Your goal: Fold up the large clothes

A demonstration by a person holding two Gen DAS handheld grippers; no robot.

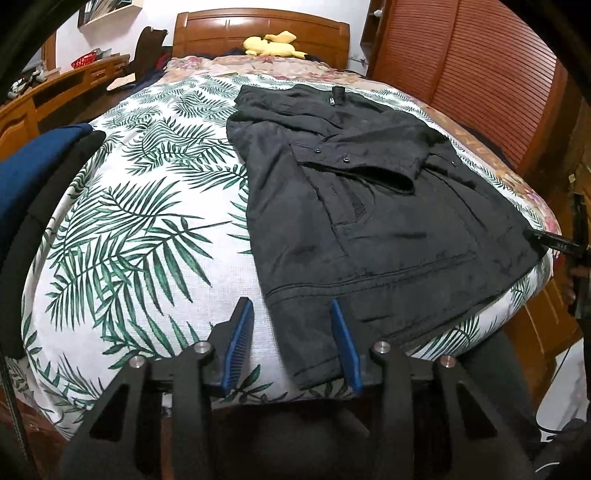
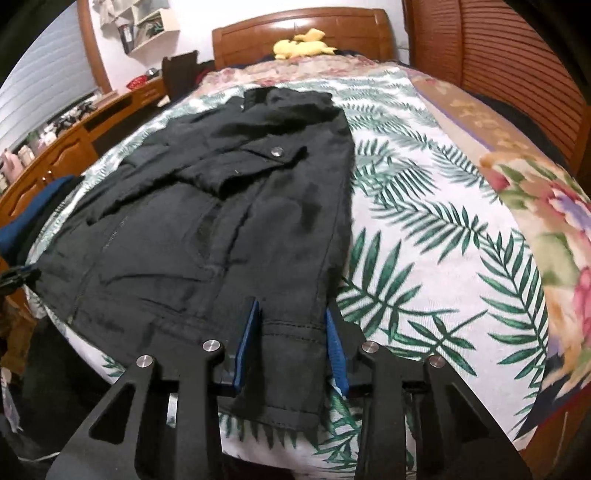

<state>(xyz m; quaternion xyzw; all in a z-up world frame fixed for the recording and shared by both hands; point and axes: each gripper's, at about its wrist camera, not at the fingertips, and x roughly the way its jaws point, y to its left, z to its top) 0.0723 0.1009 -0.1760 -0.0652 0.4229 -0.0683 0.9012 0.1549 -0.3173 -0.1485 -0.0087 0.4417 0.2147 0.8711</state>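
We had the left gripper (image 1: 291, 310) part open over the jacket's (image 1: 369, 206) near left hem corner, pads not pressing it. Right gripper (image 2: 291, 314) sat narrower, hem corner between its jaws, though we couldn't tell if it really pinched. The jacket lay flat on the leaf-print sheet (image 1: 147, 221), sleeve folded across. No readable labels. Yellow plush (image 1: 275, 44) up by the headboard (image 1: 258, 29).

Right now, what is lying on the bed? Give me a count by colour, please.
Black: 1, the jacket spread on the leaf-print cover
Yellow: 1, the plush toy by the headboard
Dark blue and black: 1, a pile of fabric at the bed's edge; how many pieces are in it I cannot tell
Total: 3
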